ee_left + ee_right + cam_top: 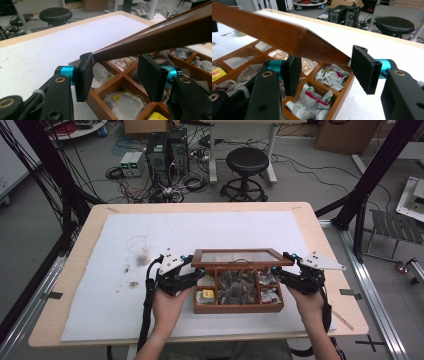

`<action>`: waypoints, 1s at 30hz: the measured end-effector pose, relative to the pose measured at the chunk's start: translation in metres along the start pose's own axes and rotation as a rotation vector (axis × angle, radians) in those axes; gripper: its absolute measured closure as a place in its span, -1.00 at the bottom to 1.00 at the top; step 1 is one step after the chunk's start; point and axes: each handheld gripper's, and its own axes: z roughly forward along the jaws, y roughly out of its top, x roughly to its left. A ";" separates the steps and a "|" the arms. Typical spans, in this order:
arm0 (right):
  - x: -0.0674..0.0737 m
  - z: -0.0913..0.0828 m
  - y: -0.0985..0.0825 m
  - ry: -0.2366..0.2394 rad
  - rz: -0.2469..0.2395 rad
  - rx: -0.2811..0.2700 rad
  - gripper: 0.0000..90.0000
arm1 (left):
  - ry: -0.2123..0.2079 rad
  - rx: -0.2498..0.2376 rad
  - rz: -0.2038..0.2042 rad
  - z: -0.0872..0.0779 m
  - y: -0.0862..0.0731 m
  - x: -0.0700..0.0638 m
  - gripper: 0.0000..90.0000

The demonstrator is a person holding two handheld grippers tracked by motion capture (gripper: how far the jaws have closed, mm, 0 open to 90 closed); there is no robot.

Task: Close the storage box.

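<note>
A wooden compartment box (239,308) of tea bags sits on the white mat near the table's front edge. Its glass-paned lid (242,256) is tilted up, front edge raised. My left gripper (197,270) is at the lid's front left corner and my right gripper (276,270) at its front right corner. In the left gripper view the jaws (117,60) stand apart, with the lid (160,37) corner against one pad's top. In the right gripper view the gripper (325,56) is also wide, the lid (269,30) tip meeting the far pad over the box (342,93).
A clear glass (141,247) stands on the mat (150,227) left of the box, beside some dark stains. Past the far table edge are a black stool (246,160) and computer towers (167,150). Black frame posts flank the table.
</note>
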 end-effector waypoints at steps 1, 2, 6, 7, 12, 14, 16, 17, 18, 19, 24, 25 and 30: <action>0.001 -0.001 -0.001 -0.002 0.004 -0.002 -0.05 | -0.005 0.000 -0.006 -0.002 0.000 -0.001 0.02; 0.002 -0.003 -0.002 -0.004 0.011 -0.002 -0.06 | -0.013 0.000 -0.018 -0.004 -0.001 -0.002 0.02; 0.006 -0.009 -0.006 -0.002 0.038 -0.008 -0.09 | -0.028 0.000 -0.038 -0.011 -0.003 -0.004 0.01; 0.006 -0.010 -0.007 0.001 0.041 -0.011 -0.10 | -0.024 0.000 -0.038 -0.012 -0.004 -0.005 0.01; 0.012 -0.016 -0.012 0.007 0.049 -0.015 -0.10 | -0.033 -0.002 -0.042 -0.017 -0.008 -0.010 0.00; 0.014 -0.018 -0.014 0.010 0.050 -0.010 -0.11 | -0.041 0.001 -0.046 -0.018 -0.010 -0.011 0.00; 0.015 -0.021 -0.018 0.015 0.056 -0.009 -0.11 | -0.043 0.008 -0.048 -0.020 -0.011 -0.013 0.00; 0.016 -0.022 -0.019 0.017 0.058 -0.006 -0.11 | -0.044 0.010 -0.047 -0.020 -0.012 -0.013 0.00; 0.016 -0.023 -0.021 0.020 0.059 -0.007 -0.11 | -0.049 0.012 -0.050 -0.021 -0.013 -0.014 0.00; 0.017 -0.023 -0.023 0.021 0.061 -0.007 -0.11 | -0.052 0.013 -0.052 -0.022 -0.014 -0.015 0.00; 0.020 -0.027 -0.031 0.024 0.061 0.007 -0.12 | -0.051 0.033 -0.046 -0.025 -0.020 -0.020 -0.02; 0.021 -0.028 -0.032 0.027 0.062 0.008 -0.12 | -0.053 0.037 -0.043 -0.026 -0.021 -0.021 -0.02; 0.024 -0.031 -0.040 0.026 0.051 0.023 -0.12 | -0.048 0.060 -0.023 -0.030 -0.027 -0.027 -0.03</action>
